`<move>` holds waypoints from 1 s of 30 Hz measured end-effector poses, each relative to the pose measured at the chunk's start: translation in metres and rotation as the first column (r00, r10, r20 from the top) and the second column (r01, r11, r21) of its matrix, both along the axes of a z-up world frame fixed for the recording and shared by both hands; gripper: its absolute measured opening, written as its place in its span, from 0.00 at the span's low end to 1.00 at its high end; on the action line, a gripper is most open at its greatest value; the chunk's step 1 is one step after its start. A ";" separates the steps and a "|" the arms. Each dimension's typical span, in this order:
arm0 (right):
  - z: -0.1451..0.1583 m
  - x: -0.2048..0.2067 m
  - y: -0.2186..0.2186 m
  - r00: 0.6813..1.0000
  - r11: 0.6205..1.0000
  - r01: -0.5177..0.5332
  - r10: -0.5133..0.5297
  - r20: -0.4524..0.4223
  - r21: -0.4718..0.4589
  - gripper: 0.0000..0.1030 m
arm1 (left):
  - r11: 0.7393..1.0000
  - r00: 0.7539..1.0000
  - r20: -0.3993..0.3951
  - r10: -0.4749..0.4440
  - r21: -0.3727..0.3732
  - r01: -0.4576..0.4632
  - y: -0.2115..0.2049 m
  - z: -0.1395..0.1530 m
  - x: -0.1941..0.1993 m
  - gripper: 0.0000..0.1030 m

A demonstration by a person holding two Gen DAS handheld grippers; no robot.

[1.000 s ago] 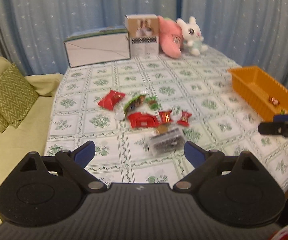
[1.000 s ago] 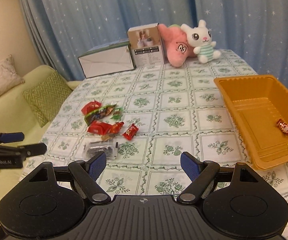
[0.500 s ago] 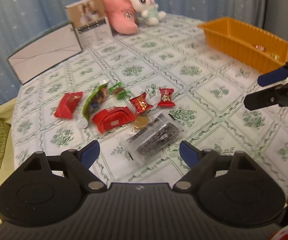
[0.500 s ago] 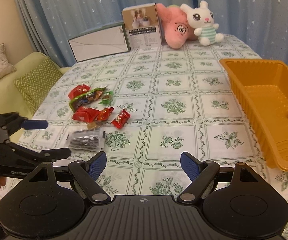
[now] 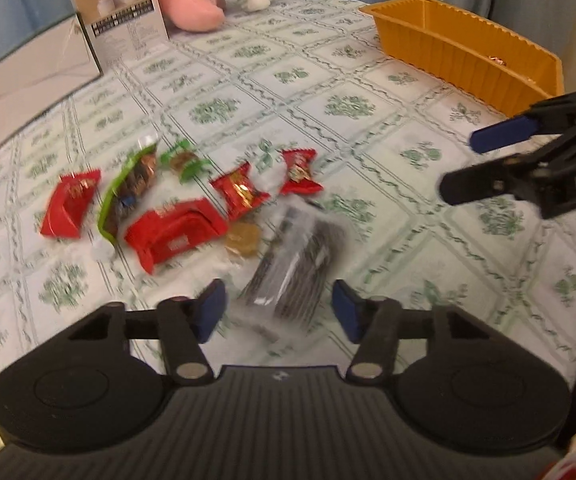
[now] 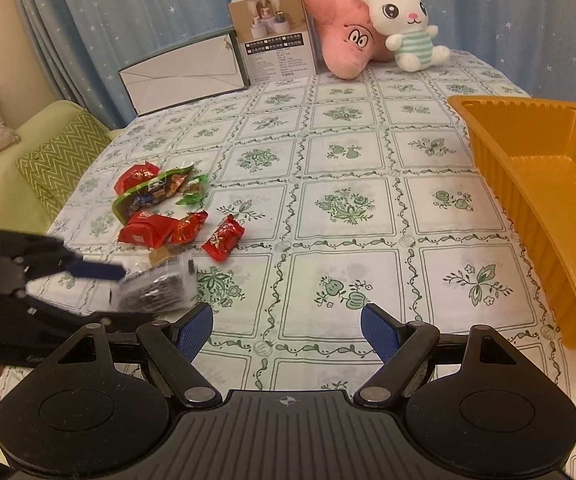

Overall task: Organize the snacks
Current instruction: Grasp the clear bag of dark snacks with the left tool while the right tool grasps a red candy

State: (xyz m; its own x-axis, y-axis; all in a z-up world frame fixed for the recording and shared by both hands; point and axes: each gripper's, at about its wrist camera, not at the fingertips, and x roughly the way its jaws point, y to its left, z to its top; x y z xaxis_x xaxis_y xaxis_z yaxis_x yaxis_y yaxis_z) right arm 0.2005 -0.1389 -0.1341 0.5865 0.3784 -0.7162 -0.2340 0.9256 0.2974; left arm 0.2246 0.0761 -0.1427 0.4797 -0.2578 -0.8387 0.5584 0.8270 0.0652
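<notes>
Clear packet of dark snacks (image 5: pixel 294 262) lies on the counter (image 5: pixel 368 128), nearest of the snack pile to the left gripper (image 5: pixel 275 310). In the left wrist view its long axis runs from the gap between the blue pads up and away, tilted a little to the right; the near end sits between the pads. The packet is motion-blurred, so contact with the pads cannot be confirmed. The left gripper's jaws have just been closing and are now seen partly closed around the packet's near end, with a visible gap on each side.

Just beyond the packet: a small gold-wrapped sweet (image 5: pixel 241 240), touching or nearly touching its left edge. Left of that, a larger red packet (image 5: pixel 175 232); behind it, two red candies (image 5: pixel 239 194) (image 5: pixel 299 172), a green-edged pouch (image 5: pixel 129 192), a small green-wrapped sweet (image 5: pixel 183 160) and a red triangular packet (image 5: pixel 71 204) at far left.

Right gripper (image 6: pixel 285 330) is held wide open over bare counter, nothing between its pads, well apart from the pile. The orange bin (image 6: pixel 536 208) stands at the counter's right side, a red wrapper visible at its cropped edge.

Along the far edge: a flat white box (image 6: pixel 183 76), an upright carton (image 6: pixel 275 36), a pink plush (image 6: pixel 344 44) and a white rabbit plush (image 6: pixel 408 28).
</notes>
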 end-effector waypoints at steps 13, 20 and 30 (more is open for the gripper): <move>-0.004 0.005 -0.003 1.000 1.000 0.021 -0.021 -0.009 0.001 0.78 | 1.000 0.999 0.036 0.020 -0.014 -0.020 -0.027 -0.006 0.008 0.40; -0.004 0.009 -0.003 1.000 1.000 0.021 -0.021 0.003 0.016 0.78 | 0.996 0.994 0.070 0.083 -0.043 -0.080 -0.013 0.004 -0.009 0.33; -0.005 0.035 0.051 0.992 0.995 -0.097 0.094 0.087 0.027 0.62 | 0.928 0.928 0.101 0.359 -0.140 -0.344 0.044 0.026 -0.030 0.32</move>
State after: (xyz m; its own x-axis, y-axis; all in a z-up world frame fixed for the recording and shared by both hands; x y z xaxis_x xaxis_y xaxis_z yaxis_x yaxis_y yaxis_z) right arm 0.2353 -0.0883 -0.1395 0.6048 0.4570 -0.6522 -0.3467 0.8884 0.3010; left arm 0.1950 0.1199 -0.1172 0.6544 -0.1474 -0.7417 0.2243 0.9745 0.0042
